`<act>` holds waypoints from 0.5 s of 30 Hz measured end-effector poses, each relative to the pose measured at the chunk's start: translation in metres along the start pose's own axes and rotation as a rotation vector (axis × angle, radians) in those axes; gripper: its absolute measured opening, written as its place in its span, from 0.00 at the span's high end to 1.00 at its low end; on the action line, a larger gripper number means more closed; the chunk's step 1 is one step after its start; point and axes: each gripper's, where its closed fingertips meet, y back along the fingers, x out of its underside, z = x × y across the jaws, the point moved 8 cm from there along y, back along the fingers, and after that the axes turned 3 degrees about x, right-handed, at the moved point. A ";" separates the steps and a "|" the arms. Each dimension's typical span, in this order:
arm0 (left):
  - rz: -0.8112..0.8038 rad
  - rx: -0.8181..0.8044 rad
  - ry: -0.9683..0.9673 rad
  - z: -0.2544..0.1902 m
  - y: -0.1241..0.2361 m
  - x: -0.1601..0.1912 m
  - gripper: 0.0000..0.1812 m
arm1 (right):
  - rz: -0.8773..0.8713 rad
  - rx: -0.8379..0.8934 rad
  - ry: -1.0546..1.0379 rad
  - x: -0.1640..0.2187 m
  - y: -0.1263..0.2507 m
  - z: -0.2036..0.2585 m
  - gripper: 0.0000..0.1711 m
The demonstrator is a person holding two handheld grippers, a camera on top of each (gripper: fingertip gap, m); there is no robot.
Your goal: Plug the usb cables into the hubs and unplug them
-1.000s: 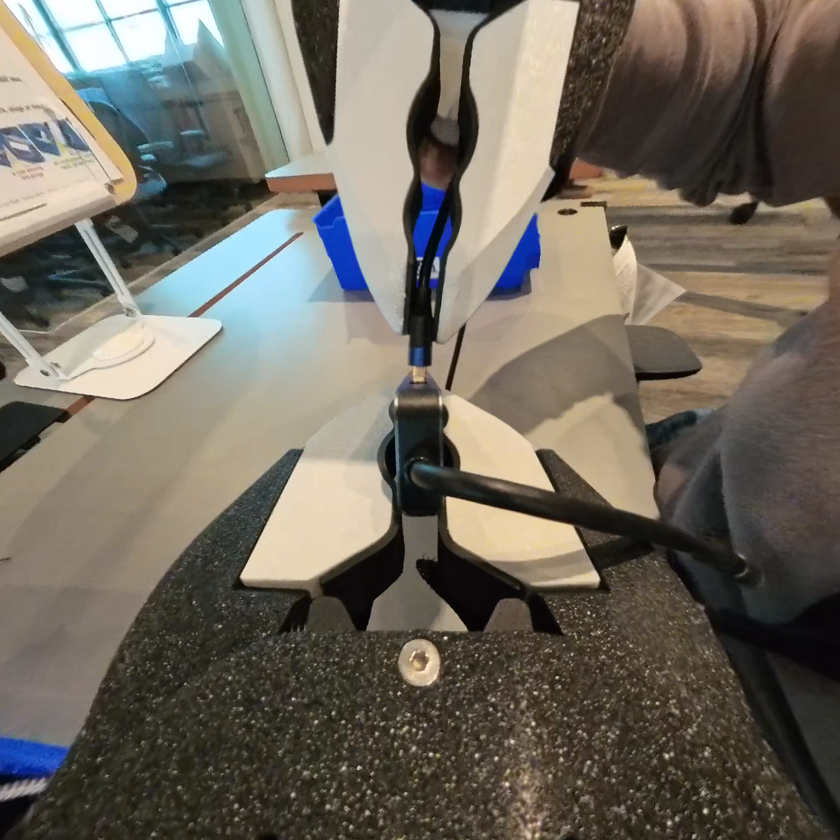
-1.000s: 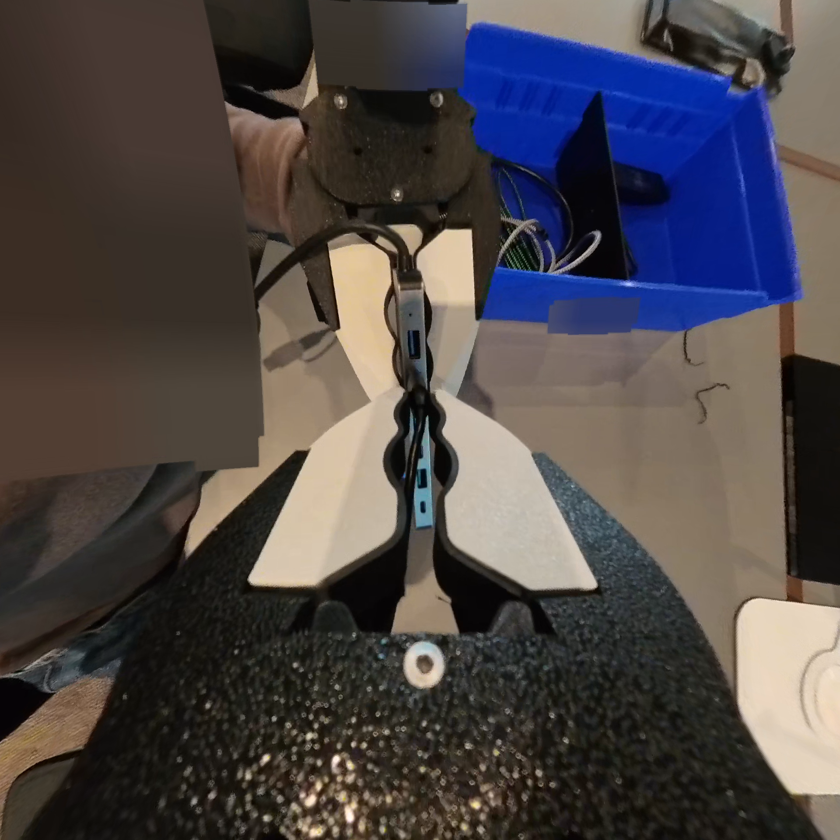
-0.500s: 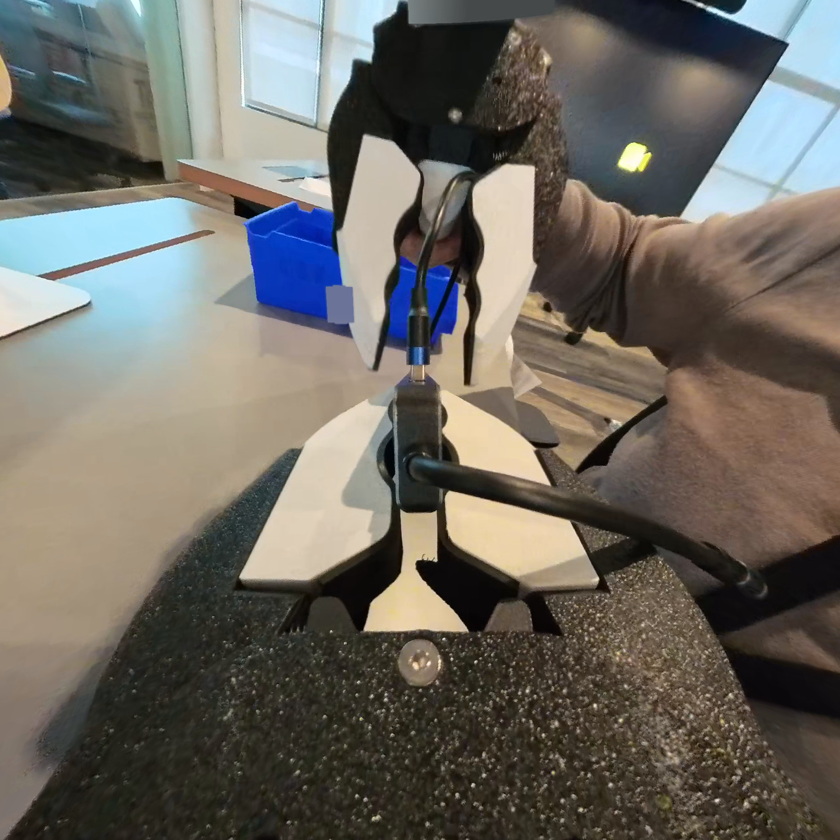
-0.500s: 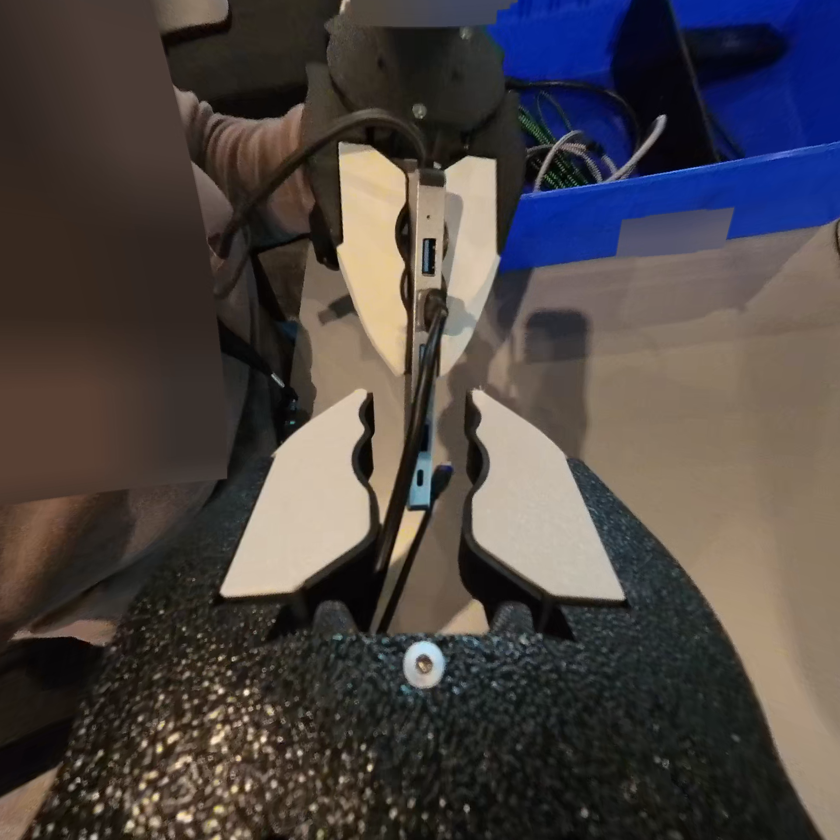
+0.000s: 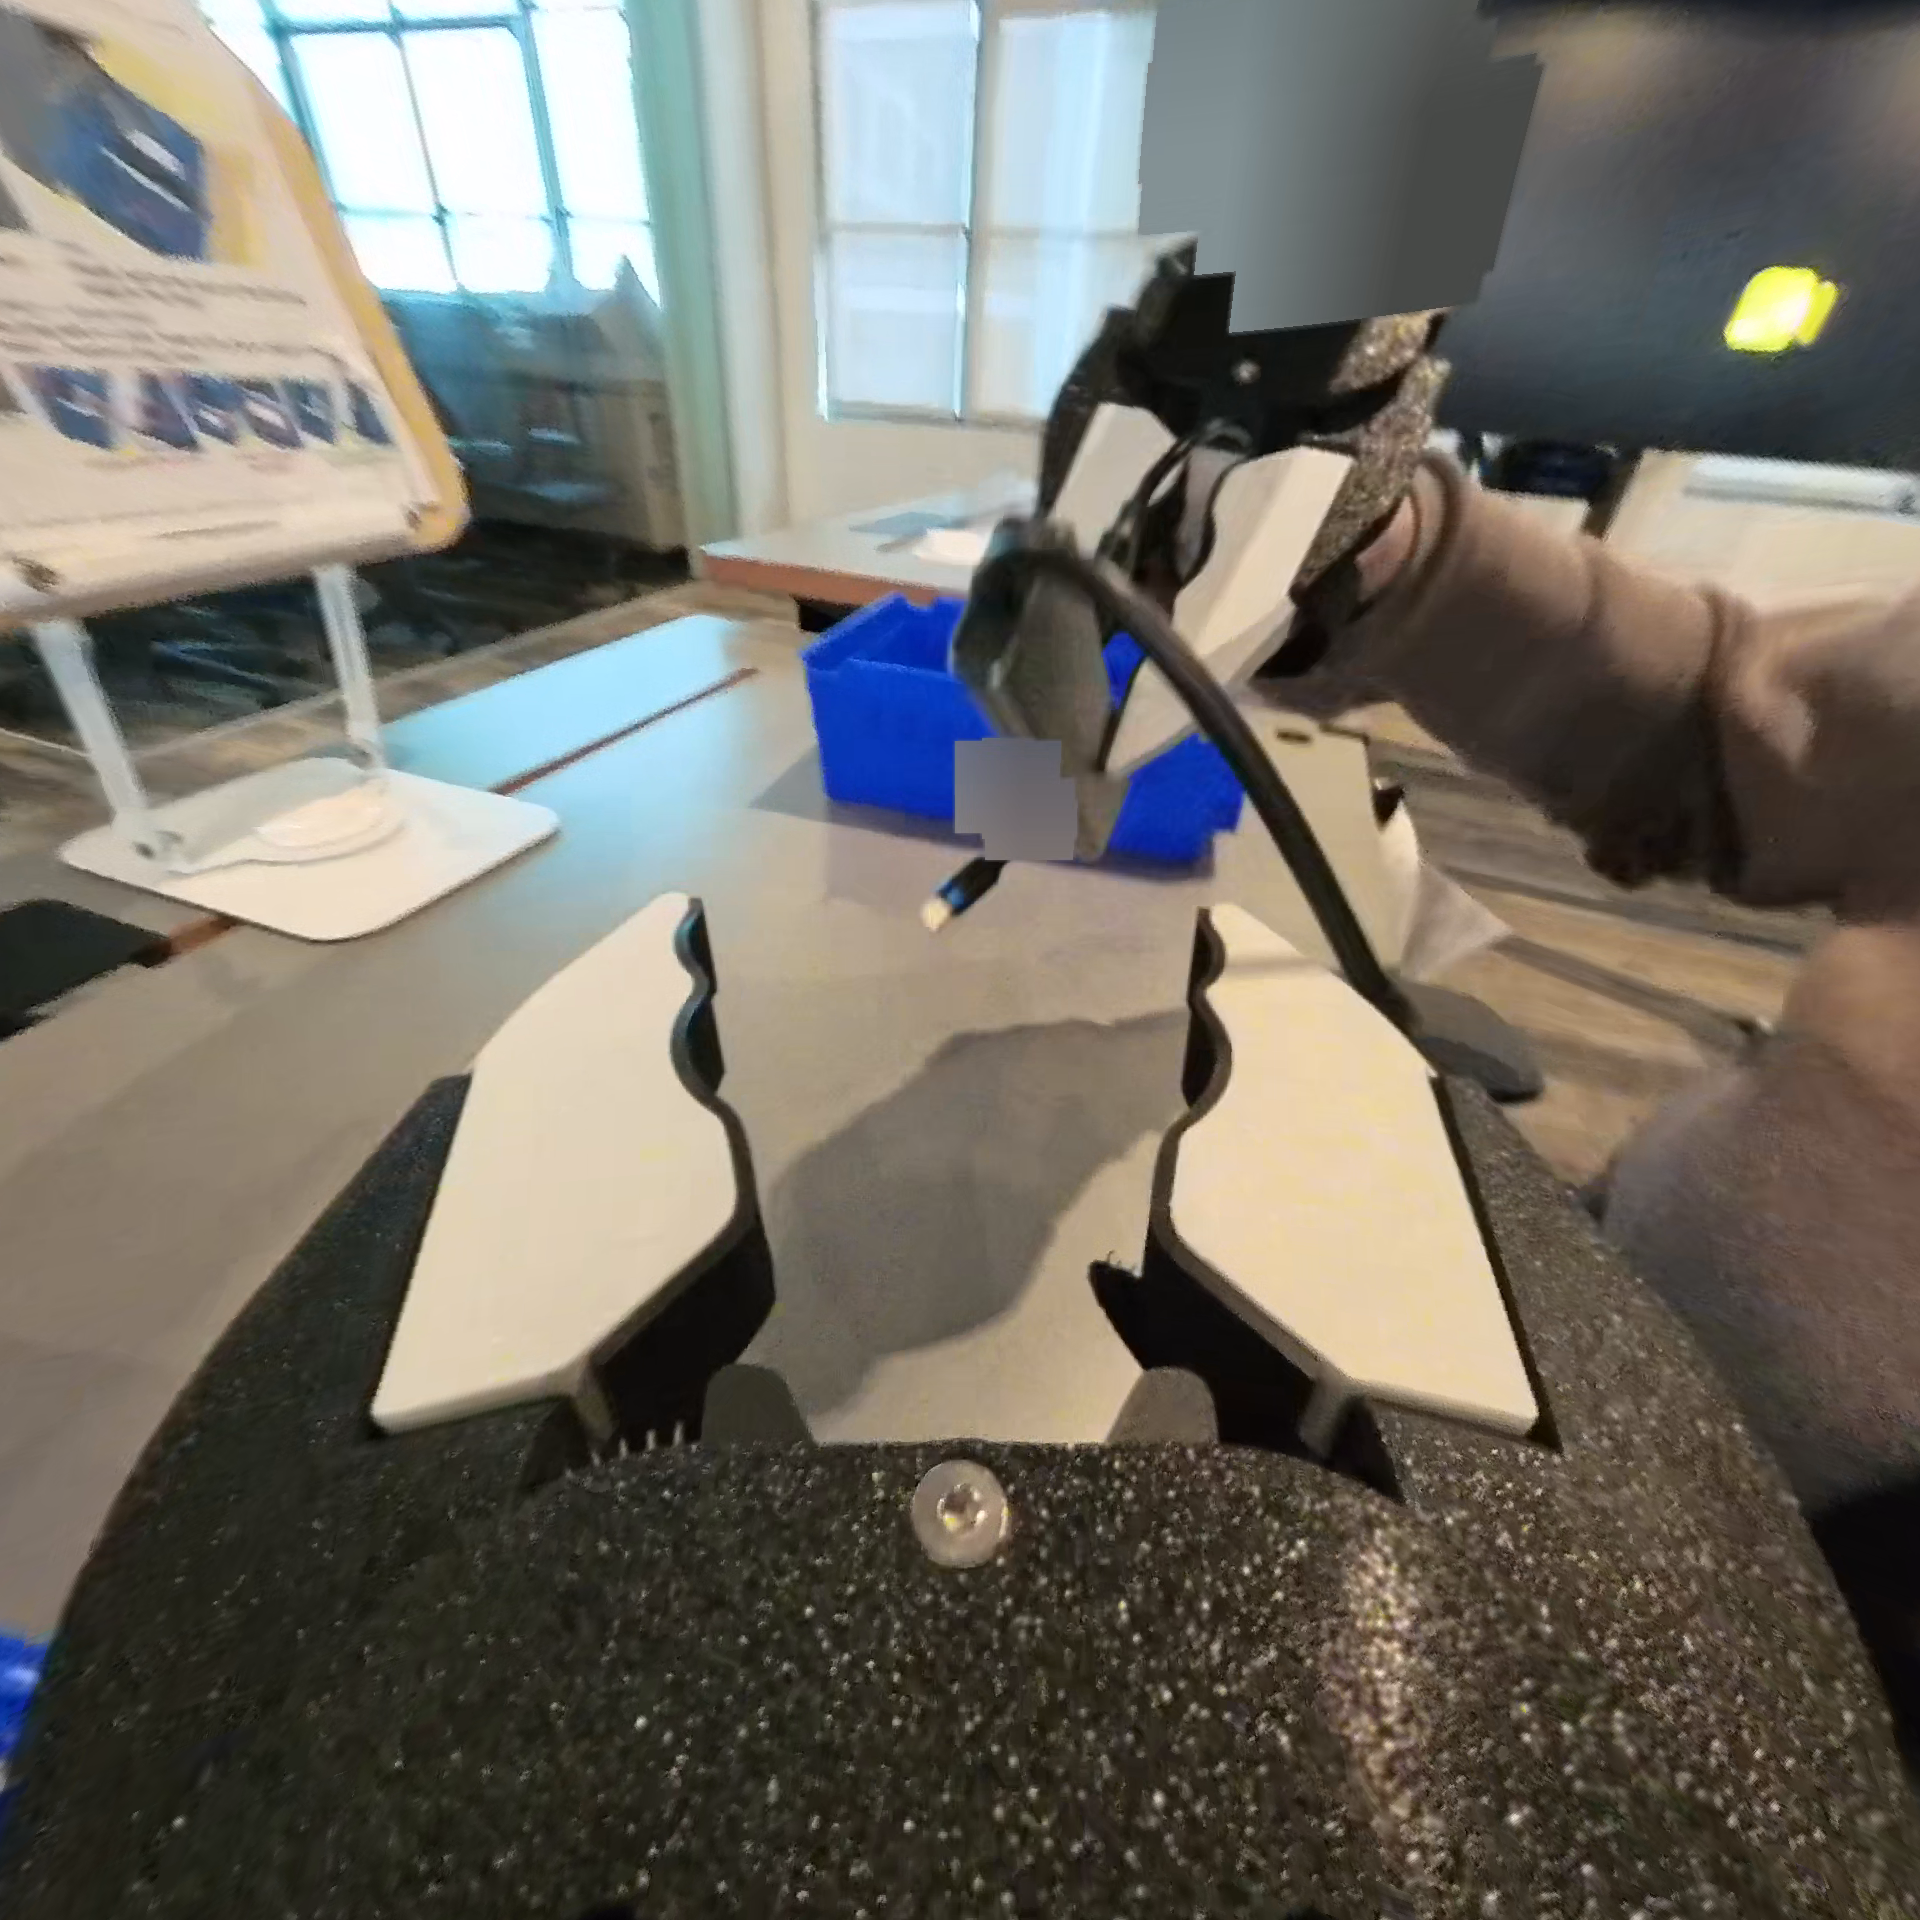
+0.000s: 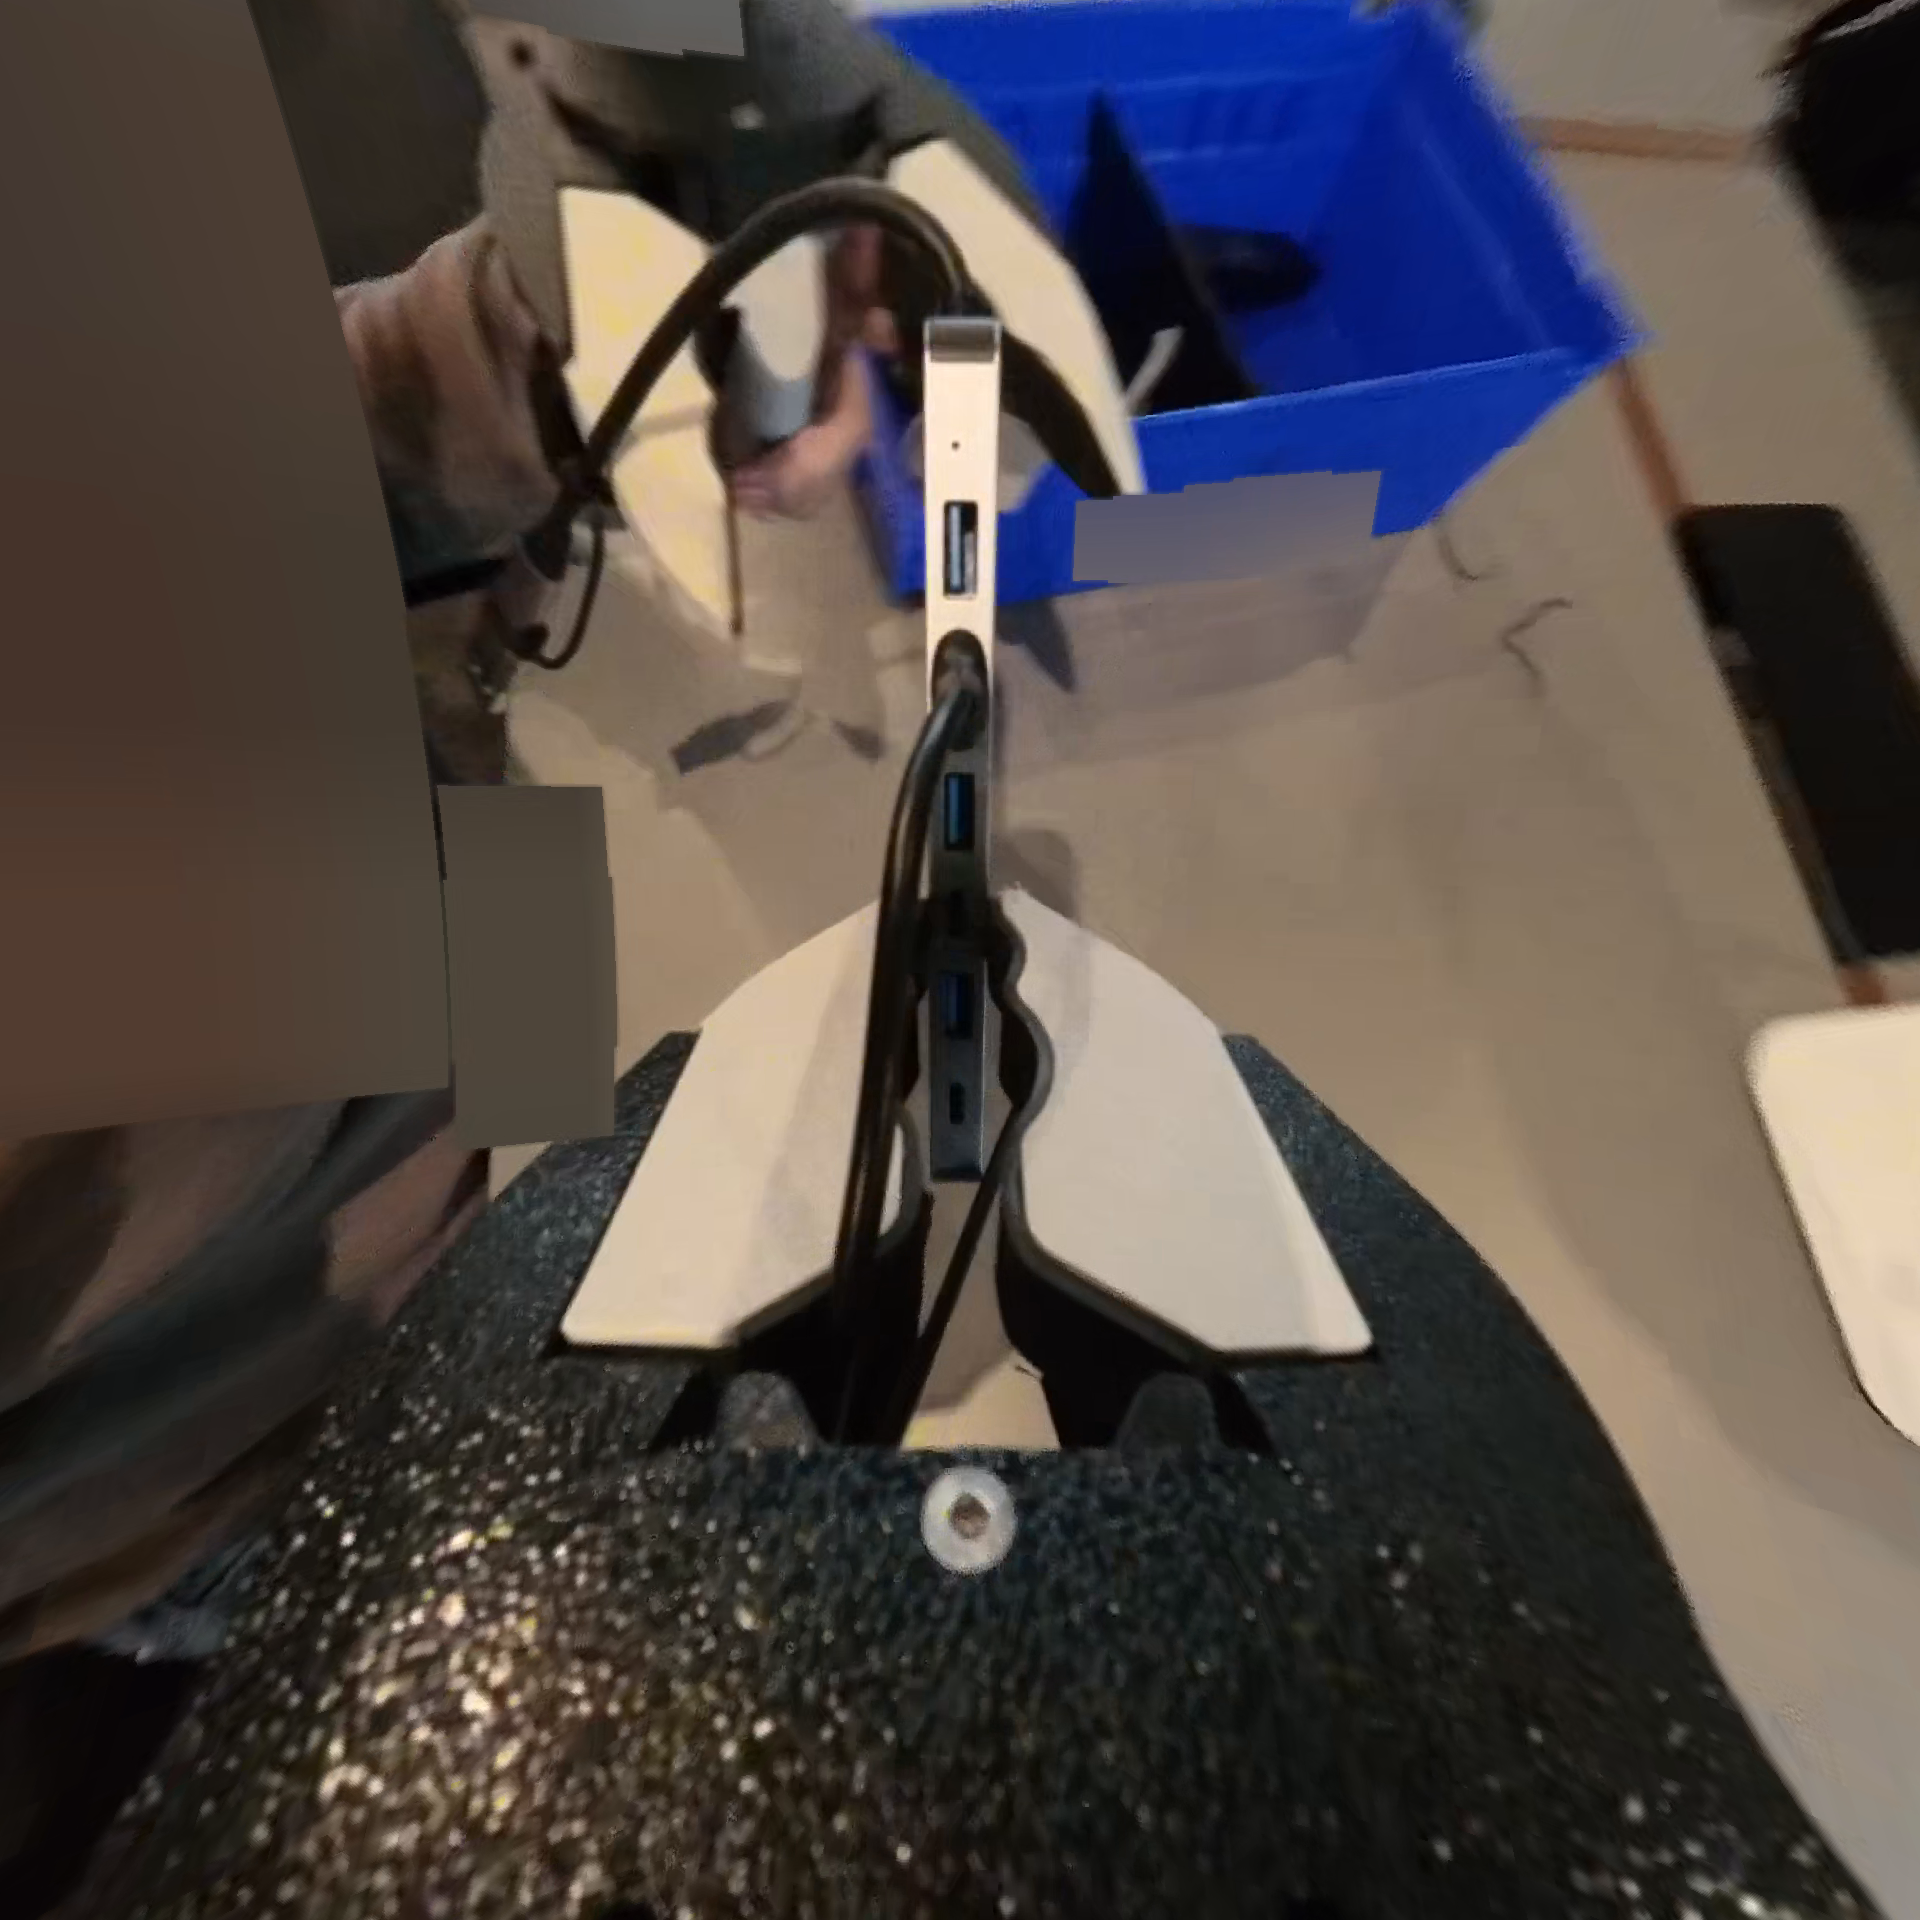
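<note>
My left claw (image 5: 951,1023) gapes empty over the table (image 5: 312,1060); my right claw (image 6: 961,1039) clamps the silver hub (image 6: 961,582), black cable (image 6: 904,883) plugged in, blue bin (image 6: 1351,312) at one o'clock

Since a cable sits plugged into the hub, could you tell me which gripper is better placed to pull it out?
Left: the left gripper is open and empty, facing the hub, while the right gripper is clamped on it.

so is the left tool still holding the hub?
No, the left tool is wide open with only bare table between its fingers, and the hub now sits clamped in the right tool.
</note>
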 end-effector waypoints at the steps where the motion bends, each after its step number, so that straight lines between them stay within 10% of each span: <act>1: -0.029 -0.018 0.002 0.001 0.002 -0.003 0.52 | -0.028 0.061 -0.020 0.004 0.016 -0.003 0.93; 15: 0.006 -0.048 0.026 0.000 -0.014 0.008 0.64 | -0.065 0.969 -0.383 0.103 0.247 -0.017 0.95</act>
